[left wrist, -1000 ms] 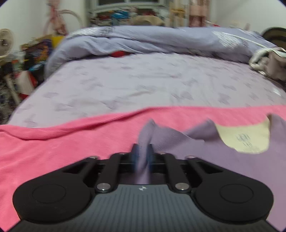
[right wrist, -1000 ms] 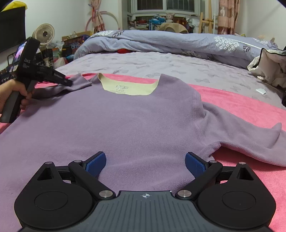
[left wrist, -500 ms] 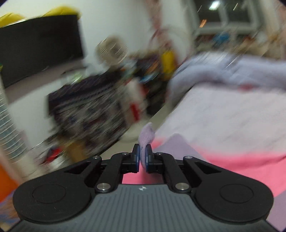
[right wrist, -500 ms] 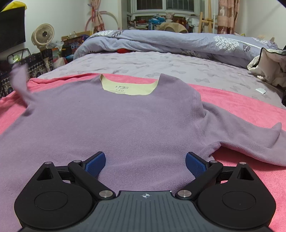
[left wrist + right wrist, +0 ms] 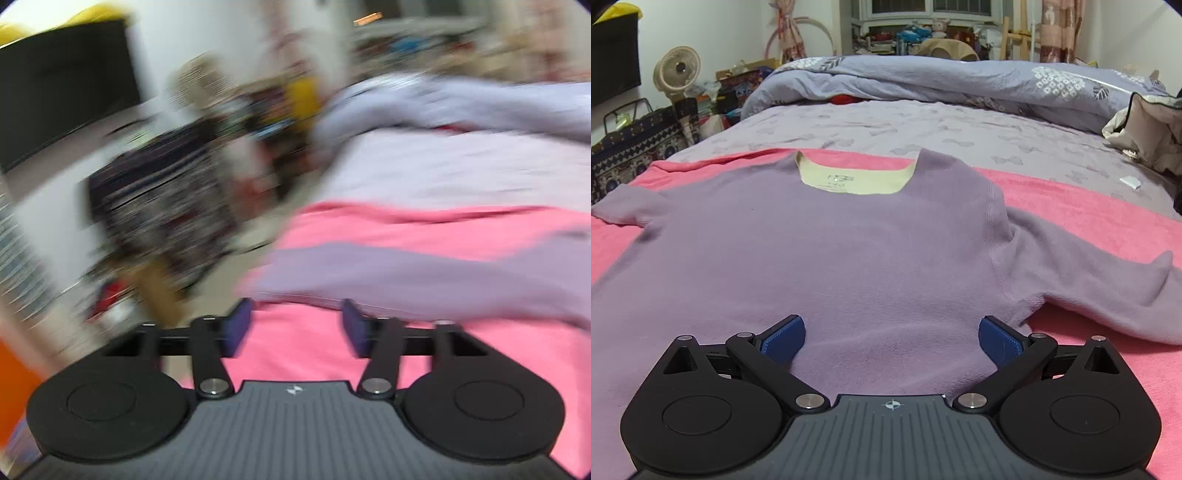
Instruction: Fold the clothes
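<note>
Left gripper [image 5: 293, 326] is being opened, nothing between its jaws; right gripper [image 5: 892, 338] is being held released over purple sweater [image 5: 831, 251]. Left sleeve [image 5: 424, 277] should be regripped flat near the bed's left edge.

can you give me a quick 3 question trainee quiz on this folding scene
1. True or false: the left gripper is clamped on the sweater.
2. What lies directly under the sweater: A the pink blanket, B the duvet, C the floor?
3. Fill in: the patch inside the sweater's collar is pale ____.

Key: 1 false, its jaws are opening with nothing between them. 2 A. 3 yellow.
</note>
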`<state>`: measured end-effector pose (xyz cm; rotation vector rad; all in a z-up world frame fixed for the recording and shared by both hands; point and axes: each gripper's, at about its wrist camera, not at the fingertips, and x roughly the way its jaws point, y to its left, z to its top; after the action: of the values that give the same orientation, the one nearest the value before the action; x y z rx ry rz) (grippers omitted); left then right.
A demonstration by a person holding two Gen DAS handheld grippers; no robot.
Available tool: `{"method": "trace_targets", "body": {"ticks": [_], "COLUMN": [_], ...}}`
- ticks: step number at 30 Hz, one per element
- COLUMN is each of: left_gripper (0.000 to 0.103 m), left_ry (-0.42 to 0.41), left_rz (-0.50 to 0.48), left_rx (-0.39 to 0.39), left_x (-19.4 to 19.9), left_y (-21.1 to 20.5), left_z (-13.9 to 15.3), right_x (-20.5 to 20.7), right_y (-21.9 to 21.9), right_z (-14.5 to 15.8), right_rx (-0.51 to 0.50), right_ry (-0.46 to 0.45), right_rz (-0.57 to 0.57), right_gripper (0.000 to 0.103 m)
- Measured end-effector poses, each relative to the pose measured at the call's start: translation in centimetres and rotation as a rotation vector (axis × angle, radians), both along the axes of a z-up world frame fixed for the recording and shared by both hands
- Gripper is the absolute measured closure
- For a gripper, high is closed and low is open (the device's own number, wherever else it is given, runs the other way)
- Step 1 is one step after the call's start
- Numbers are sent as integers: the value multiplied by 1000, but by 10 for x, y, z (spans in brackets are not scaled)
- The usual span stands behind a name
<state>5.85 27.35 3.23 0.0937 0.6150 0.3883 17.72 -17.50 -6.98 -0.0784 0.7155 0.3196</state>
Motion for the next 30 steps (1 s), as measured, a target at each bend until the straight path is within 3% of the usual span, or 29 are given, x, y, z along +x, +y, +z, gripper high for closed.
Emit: {"method": "trace_targets", "body": {"ticks": [3, 7, 10, 13, 16, 20, 26, 30], "left_gripper": [27, 27, 27, 27, 27, 27, 27, 28], "left_ry": [-38, -37, 28, 101, 159, 158, 141, 175], "left_rz": [-252, -502, -603, -670, -738, -773, -632, -734], "left_rx": [-48, -109, -49, 100, 196, 265, 301, 316], "left_x": [-73, -153, -191, -217, -238, -248, -229, -237], "left_y": [-40, -78, -103, -120, -148, -167, -167, -164], "left_z": [12, 4, -11, -34, -47, -58, -71, -68], "right_x": [-46, -140, -209, -253, -274, -289, -297, -296], "right_y": [-10, -30, -42, -47, -46, -34, -16, 1], "right_z": [26, 55, 58, 43, 28, 24, 24, 31], "right_rx": [20, 64, 43, 20, 4, -10, -26, 26], "right_ry": [-90, -209, -242, -190, -141, -130, -168, -172], "right_rz": [59, 186, 250, 259, 237, 238, 259, 318], "right_gripper": [7, 3, 0, 0, 0, 0, 0, 0]}}
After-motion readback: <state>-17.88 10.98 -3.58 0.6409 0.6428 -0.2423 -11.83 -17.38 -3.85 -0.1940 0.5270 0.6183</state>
